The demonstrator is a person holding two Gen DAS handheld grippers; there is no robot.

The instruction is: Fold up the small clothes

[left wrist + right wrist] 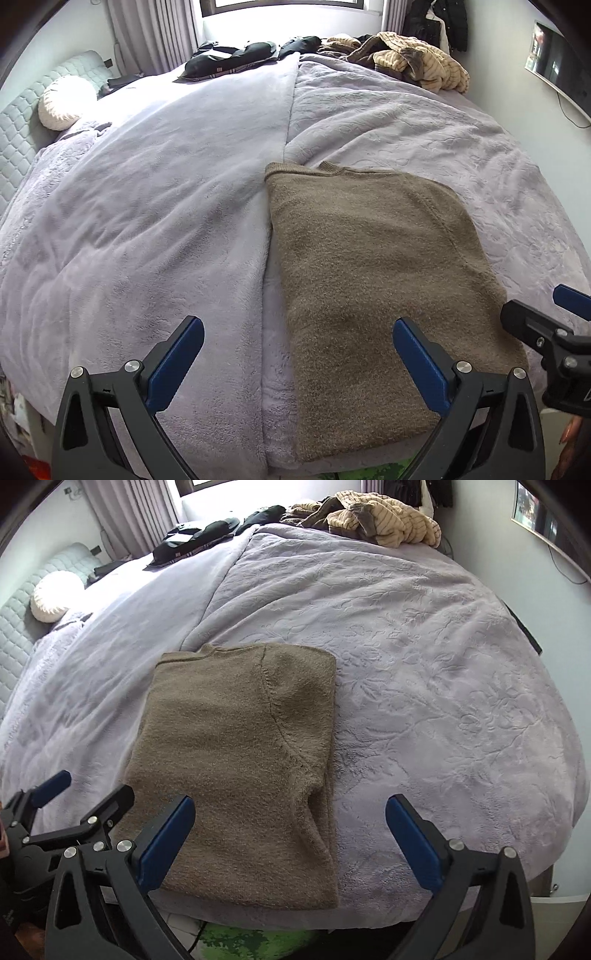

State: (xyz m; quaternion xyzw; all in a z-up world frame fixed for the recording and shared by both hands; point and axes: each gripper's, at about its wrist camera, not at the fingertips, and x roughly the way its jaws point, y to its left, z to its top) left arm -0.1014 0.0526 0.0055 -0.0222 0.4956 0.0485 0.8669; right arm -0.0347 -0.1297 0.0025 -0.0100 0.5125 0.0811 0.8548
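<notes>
A brown knit sweater [365, 280] lies folded in a long rectangle on the lilac bedspread [147, 221], near the bed's front edge; it also shows in the right wrist view [236, 760]. My left gripper [297, 354] is open and empty, held above the sweater's near left part. My right gripper [290, 834] is open and empty, above the sweater's near right edge. The right gripper also shows at the right edge of the left wrist view [546, 321], and the left gripper shows at the lower left of the right wrist view [74, 794].
A heap of striped tan and brown clothes [413, 59] lies at the bed's far right, dark clothes [236, 57] at the far middle. A white round cushion [64, 101] rests by the quilted headboard [18, 147] on the left. A green rug [240, 941] lies below the bed's front edge.
</notes>
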